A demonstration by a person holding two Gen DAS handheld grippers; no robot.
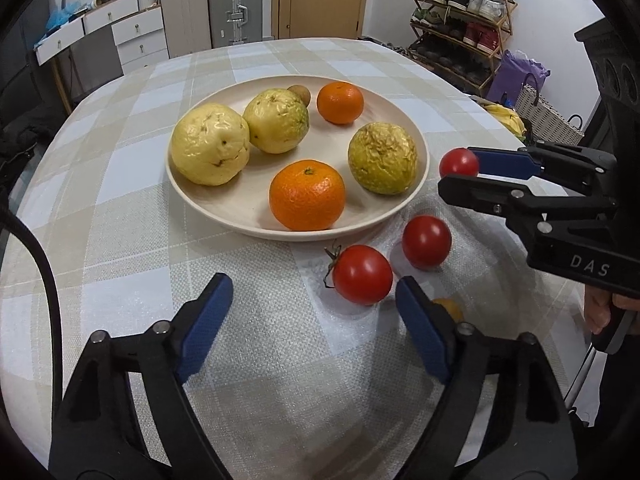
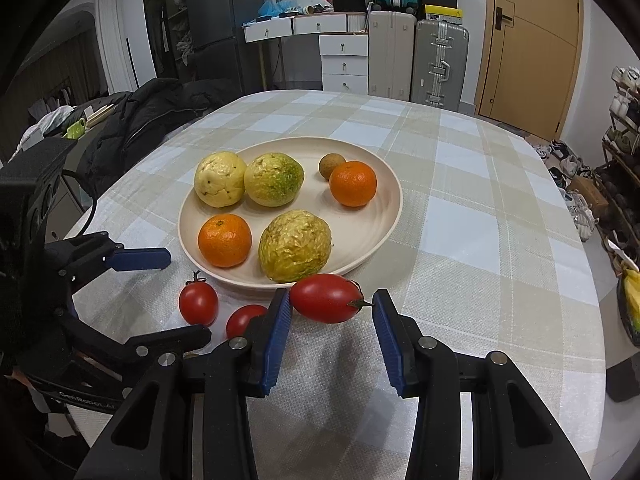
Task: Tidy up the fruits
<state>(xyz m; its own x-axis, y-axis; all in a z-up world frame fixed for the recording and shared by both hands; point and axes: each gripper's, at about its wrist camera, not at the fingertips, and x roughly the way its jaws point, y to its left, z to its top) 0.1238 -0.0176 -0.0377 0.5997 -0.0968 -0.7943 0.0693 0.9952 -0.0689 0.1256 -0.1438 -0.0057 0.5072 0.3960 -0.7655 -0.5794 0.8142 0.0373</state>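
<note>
Right tongs (image 2: 332, 320): closed on an oval red tomato (image 2: 326, 298), which is pinched lengthwise between the blue pads and held just in front of the plate's near rim.
Left tongs (image 1: 312, 308): spread wide, with nothing pressed between the pads; they are held low over the bench, and the right-hand pad is seen just beside a round tomato.
Plate (image 2: 384, 216): cream, round, set on the checked cloth of the bench (image 2: 480, 240).
Fruit on the plate: three wrinkled yellow-green fruits (image 1: 210, 144), two oranges (image 1: 307, 195) and one small brown fruit (image 2: 331, 166) are seen, the brown one just behind the far orange.
Loose tomatoes: two round red tomatoes (image 1: 362, 274) are left on the cloth beside the plate's near edge, close together but apart; one bears a green stalk.
Hidden item: a small yellow-orange thing (image 1: 450, 308) is partly covered by the left tongs' pad; what it is cannot be told.
</note>
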